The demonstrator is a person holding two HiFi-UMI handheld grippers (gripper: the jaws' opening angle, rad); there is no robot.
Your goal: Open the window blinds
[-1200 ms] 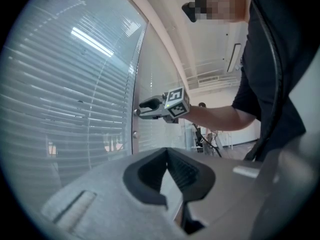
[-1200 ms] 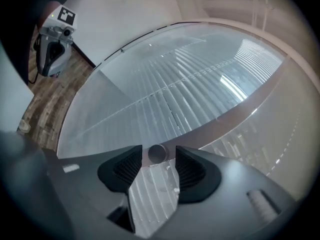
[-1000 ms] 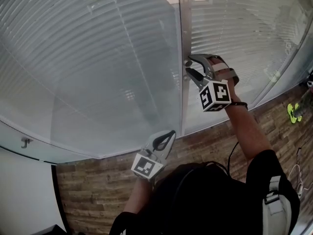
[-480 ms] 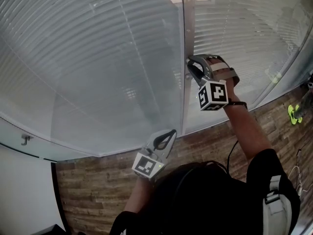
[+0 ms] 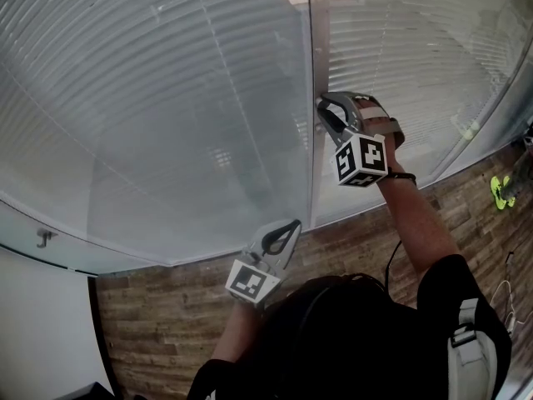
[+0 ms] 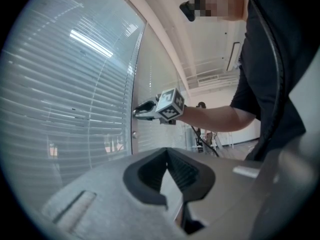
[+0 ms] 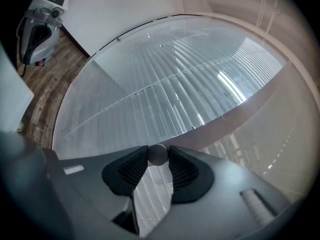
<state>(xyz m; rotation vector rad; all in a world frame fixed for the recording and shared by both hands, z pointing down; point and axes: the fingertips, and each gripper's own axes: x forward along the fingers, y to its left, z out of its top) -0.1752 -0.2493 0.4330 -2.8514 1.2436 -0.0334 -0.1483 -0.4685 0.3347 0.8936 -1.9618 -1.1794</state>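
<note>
The right claw (image 5: pixel 323 109), just closed, pinches the round knob (image 7: pixel 158 154) on the mullion (image 5: pixel 318 40) between the blinds (image 5: pixel 166 98); the left claw (image 5: pixel 292 225), clenched empty, hangs lower and farther off.

The left gripper (image 5: pixel 291 225) and right gripper (image 5: pixel 321 107) are grey with ribbed black pads (image 7: pixel 131 170). Each bears a white cube (image 5: pixel 361 158) of black square markers. The person wears a black short-sleeved top (image 5: pixel 350 340) (a thin dark cable (image 5: pixel 391 261) runs along the right arm).
</note>
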